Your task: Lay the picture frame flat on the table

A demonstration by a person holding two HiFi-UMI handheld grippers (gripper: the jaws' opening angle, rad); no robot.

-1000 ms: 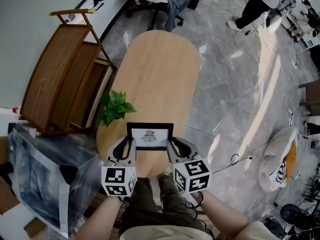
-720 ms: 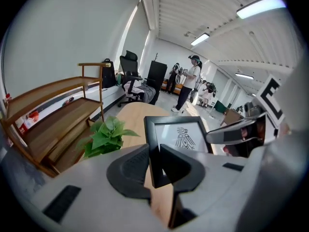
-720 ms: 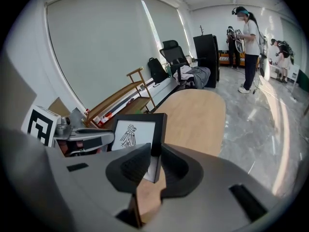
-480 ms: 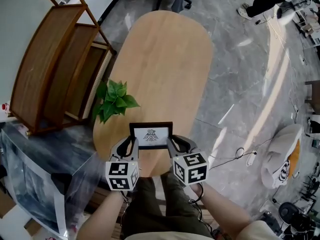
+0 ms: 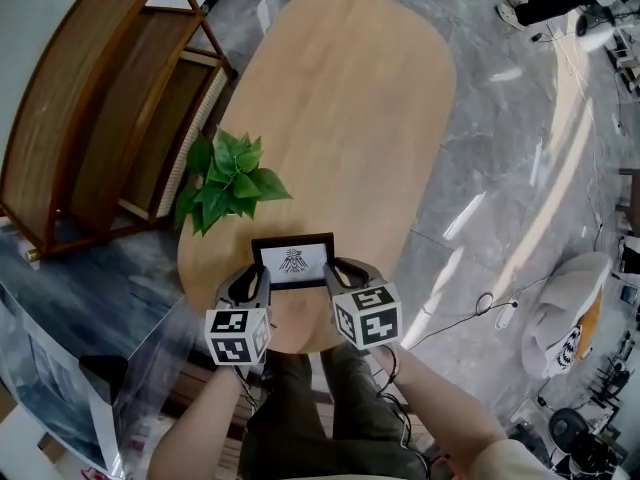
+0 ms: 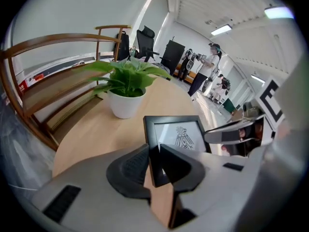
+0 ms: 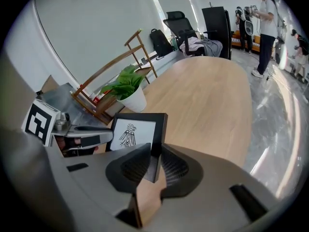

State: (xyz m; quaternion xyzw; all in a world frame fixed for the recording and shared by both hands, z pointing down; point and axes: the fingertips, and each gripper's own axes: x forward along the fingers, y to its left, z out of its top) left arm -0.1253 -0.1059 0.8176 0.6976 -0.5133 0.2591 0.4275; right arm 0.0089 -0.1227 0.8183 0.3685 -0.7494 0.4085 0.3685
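You have the black rectangular picture frame (image 5: 292, 261) with its white print pinned between your two claws. The left gripper (image 5: 258, 286) is clamped on the frame's left short side, low down by the bottom corner. The right gripper (image 5: 335, 280) is clamped the same way on the right short side, so neither claw has any free opening. The frame's long axis runs straight across from one claw to the other, square to the line the jaws point along. The two grips sit about level, so neither hand is nearer or carries more of it. The frame stands close to upright just ahead of the jaws, with the printed face turned back toward you and most of its height above them. It is at the near end of the light wooden oval table (image 5: 340, 118), whose bare top stretches on beyond both claws. I cannot tell whether the bottom edge touches the wood. The coming move seems to turn on that cross-wise axis: roll both wrists together about it, so the top edge swings away from you and down onto the open wood ahead. The green leafy potted plant (image 5: 228, 178) in its white pot stands ahead and left of the left gripper, apart from the frame and probably outside that swing.
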